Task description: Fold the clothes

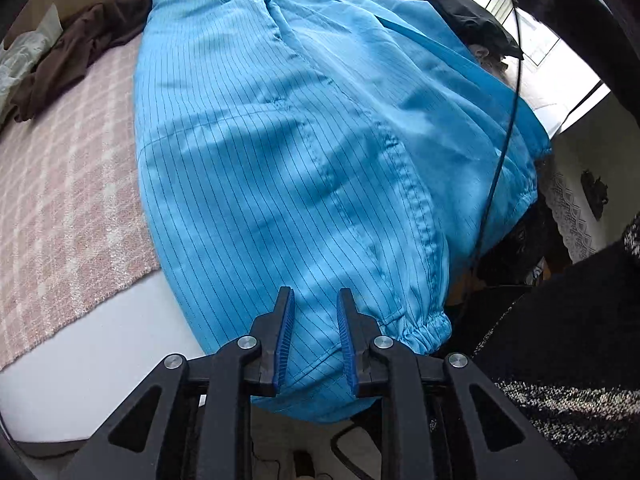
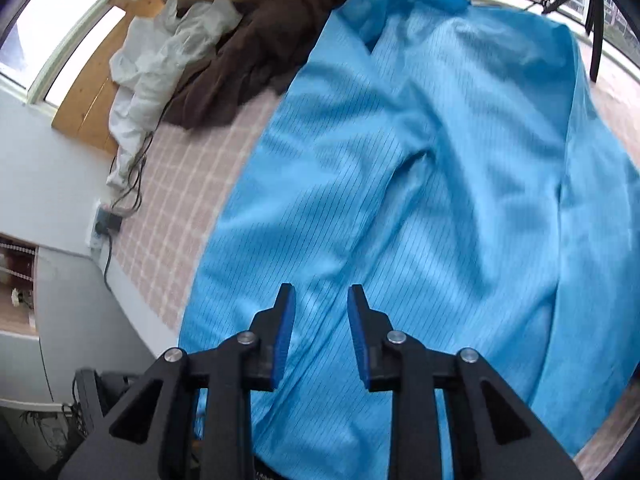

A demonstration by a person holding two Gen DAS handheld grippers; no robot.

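Fabric of a blue pinstriped jacket (image 1: 280, 168) lies spread lengthwise over a bed with a pink checked cover (image 1: 68, 184), its collar at the far end by the window and its hem hanging over the near edge. One sleeve with an elastic cuff (image 1: 426, 330) lies along the garment's right side in the left wrist view. The left claw (image 1: 314, 340) hovers over the hem with its fingers spread and cloth showing between them, though nothing is pinched. The right claw (image 2: 320, 336) hangs above the jacket's lower half, likewise spread and holding nothing.

The jacket lies flat with at most a sleeve brought in; this would fit a garment just smoothed out for folding or one part way through its folds, and the pictures do not settle which. Whatever fold comes, it seems wise to grip a seam or the hem edge rather than the slippery middle, take both layers at once, and keep the two claws level so that the edge lands straight and no air pocket bulges under the thin cloth.

No basket, box or drawer shows. A brown garment (image 2: 248, 64) and a crumpled white one (image 2: 160, 52) lie loose in a heap at the head of the bed, well apart from the claws.
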